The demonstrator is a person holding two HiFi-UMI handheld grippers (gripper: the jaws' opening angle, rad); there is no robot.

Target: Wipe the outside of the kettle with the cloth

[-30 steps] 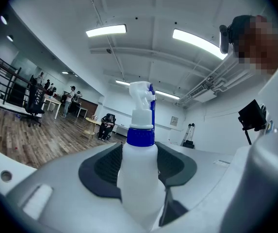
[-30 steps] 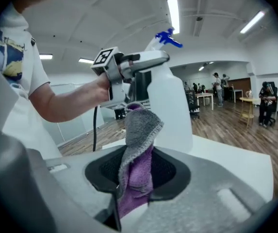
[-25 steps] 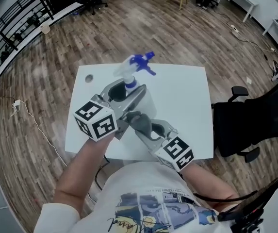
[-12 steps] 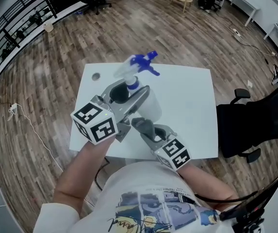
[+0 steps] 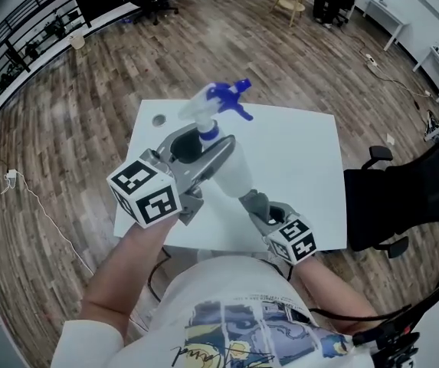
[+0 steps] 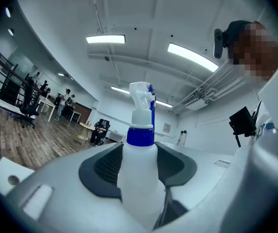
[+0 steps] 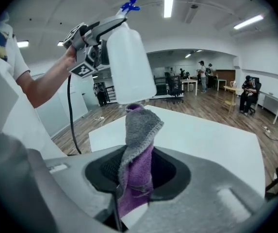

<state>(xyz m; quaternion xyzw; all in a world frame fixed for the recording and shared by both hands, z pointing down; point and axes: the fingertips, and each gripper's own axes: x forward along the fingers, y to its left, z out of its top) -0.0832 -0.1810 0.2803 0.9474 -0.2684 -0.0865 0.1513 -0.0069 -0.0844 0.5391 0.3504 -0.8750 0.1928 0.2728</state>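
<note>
Mid-frame, the left gripper (image 5: pixel 202 146) clamps a spray bottle (image 5: pixel 234 173) aloft — lower right, the right gripper (image 5: pixel 261 211) pinches the cloth (image 7: pixel 139 144). Wiping step, I'd say — next, bring the cloth up against the bottle's side.

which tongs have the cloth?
The right tongs, the lower pair, pinch the grey and purple cloth; the left tongs clamp a spray bottle instead.

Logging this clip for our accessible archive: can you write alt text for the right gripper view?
The right gripper is shut on a grey and purple cloth that stands up between its jaws, just below a white spray bottle. The left gripper holds that bottle in the air above a white table.
</note>
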